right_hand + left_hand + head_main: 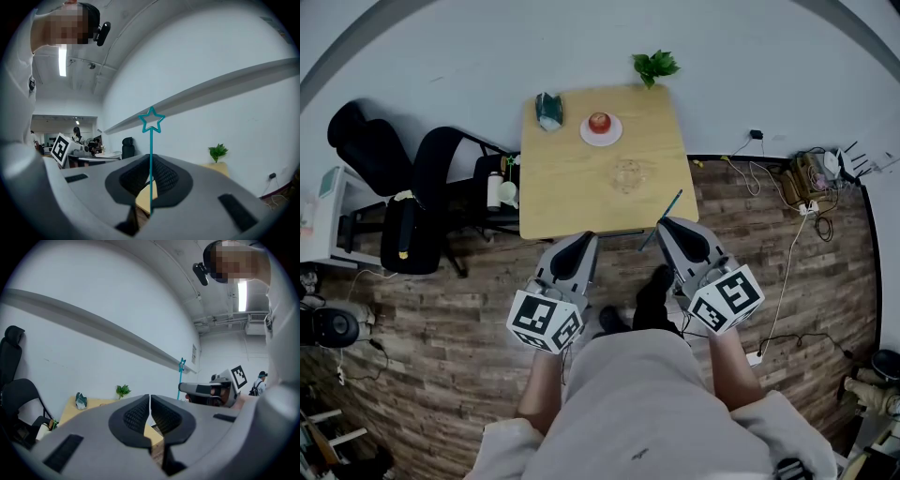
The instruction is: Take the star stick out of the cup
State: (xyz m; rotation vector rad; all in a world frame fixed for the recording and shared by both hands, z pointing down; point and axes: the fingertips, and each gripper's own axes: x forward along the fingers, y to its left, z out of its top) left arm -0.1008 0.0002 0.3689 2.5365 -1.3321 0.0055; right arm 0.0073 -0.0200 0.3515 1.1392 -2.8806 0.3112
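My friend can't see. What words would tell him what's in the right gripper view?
The right gripper is shut on a thin blue-green star stick that stands straight up, with its star outline on top. Behind it are a white wall and a small green plant at the right.

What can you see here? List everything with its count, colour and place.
square light wooden table: one, tan, centre, against the wall
red apple: one, on a white plate, far side of the table
clear glass cup: one, middle of the table
green leafy plant: one, beyond the table's far right corner
black office chairs: two, left of the table
thin blue star stick: one, in the right gripper
left gripper: grey, shut, empty
right gripper: grey, shut on the stick
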